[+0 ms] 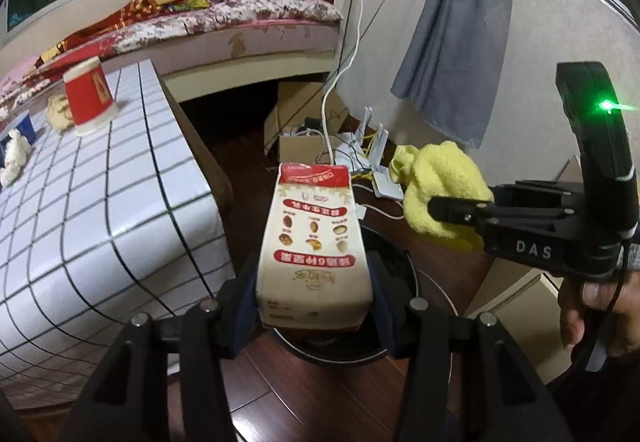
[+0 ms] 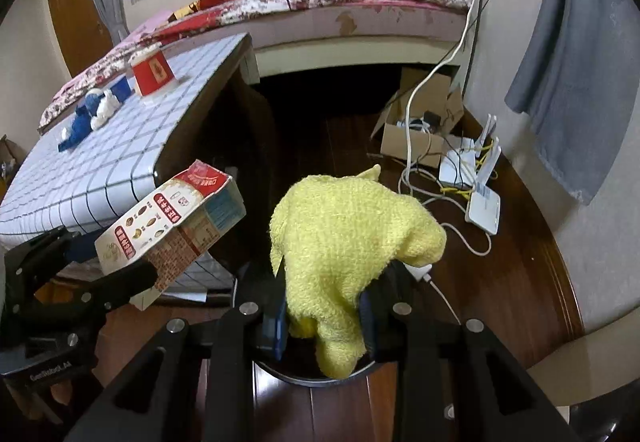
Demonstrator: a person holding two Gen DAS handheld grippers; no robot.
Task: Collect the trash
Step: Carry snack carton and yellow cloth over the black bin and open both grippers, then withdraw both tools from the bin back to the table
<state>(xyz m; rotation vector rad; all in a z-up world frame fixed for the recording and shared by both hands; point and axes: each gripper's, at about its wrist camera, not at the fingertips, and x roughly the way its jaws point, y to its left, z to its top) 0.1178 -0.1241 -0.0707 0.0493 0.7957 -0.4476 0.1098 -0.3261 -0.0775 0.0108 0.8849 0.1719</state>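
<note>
Left claw [image 1: 314, 306] clamped on a light, crushable carton [image 1: 314, 242] at its base, above a dark bin [image 2: 316, 376]. Right claw [image 2: 324, 316] pinching a soft yellow cloth [image 2: 348, 234] mid-bunch. Needs gentle squeezing only. Red cup [image 1: 89, 97] waiting on the bench [image 1: 100, 209].

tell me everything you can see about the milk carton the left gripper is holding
The milk carton is a small cream-coloured paperboard box with a red band at one end, red Chinese lettering and little pictures of nuts on its face, and a pale blue side panel visible from the right wrist view. Its red end looks torn open and slightly crumpled. The left gripper clamps its other end between both fingers, holding it in the air beside the tiled table, above a dark round bin rim. Nothing else touches it.
</note>
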